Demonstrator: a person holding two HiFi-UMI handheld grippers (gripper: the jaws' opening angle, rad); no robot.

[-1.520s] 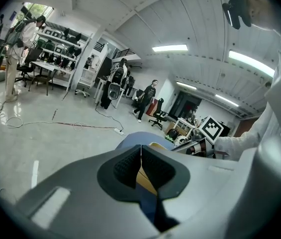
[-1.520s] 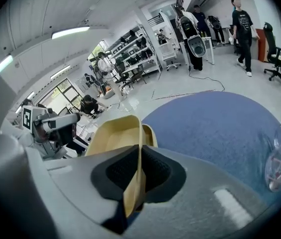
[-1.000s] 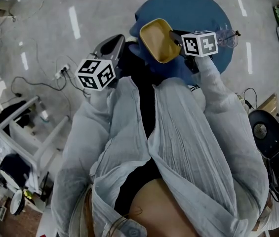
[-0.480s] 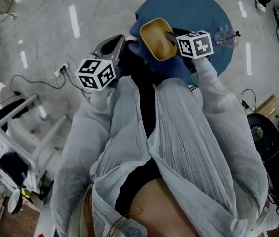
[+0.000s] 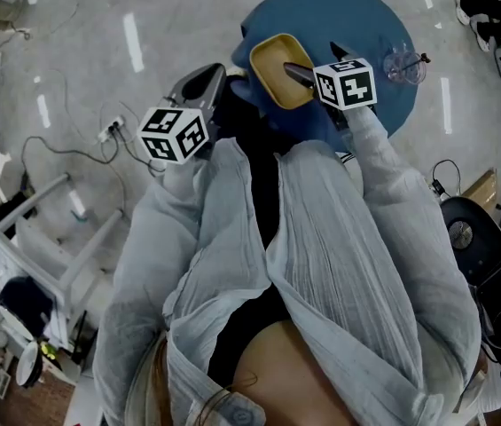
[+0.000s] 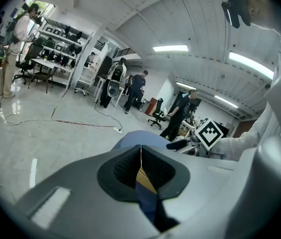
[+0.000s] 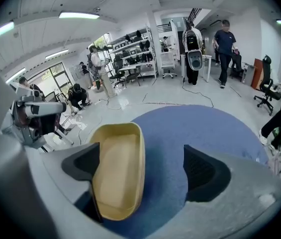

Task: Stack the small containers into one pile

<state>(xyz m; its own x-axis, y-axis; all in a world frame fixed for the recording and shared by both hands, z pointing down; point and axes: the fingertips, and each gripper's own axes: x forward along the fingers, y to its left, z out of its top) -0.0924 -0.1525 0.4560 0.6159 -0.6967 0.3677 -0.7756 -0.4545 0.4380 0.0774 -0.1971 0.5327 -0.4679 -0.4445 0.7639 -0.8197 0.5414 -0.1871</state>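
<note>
Right gripper view: my right tool (image 7: pixel 142 166) is released and its jaws are opening, standing wide apart. The yellow container (image 7: pixel 118 173) lies between them, open side up, crowded against the left-hand jaw. The other jaw stands well clear of it, with bare blue between. The container sits at the near edge of the round blue tabletop (image 7: pixel 205 128).

My left tool (image 6: pixel 141 158) is clenched, its pads meeting in a thin line. A sliver of yellow and blue shows in the slit below them. I cannot tell whether anything is pinched there.

Head view has the yellow container at the near rim of the tabletop, with my right tool reaching over it from the right. My right tool's marker cube (image 5: pixel 346 84) and my pale sleeve (image 5: pixel 383 176) cover most of that tool. A blue piece (image 5: pixel 243 56) shows just left of the container, and my left tool points at it. Whether it is another container I cannot tell. A small clear item (image 5: pixel 404 65) stands farther right on the tabletop, well apart from the container.

Only the gripper views show the room: people standing, office chairs, shelving, and cables on the grey floor (image 6: pixel 41 133).
</note>
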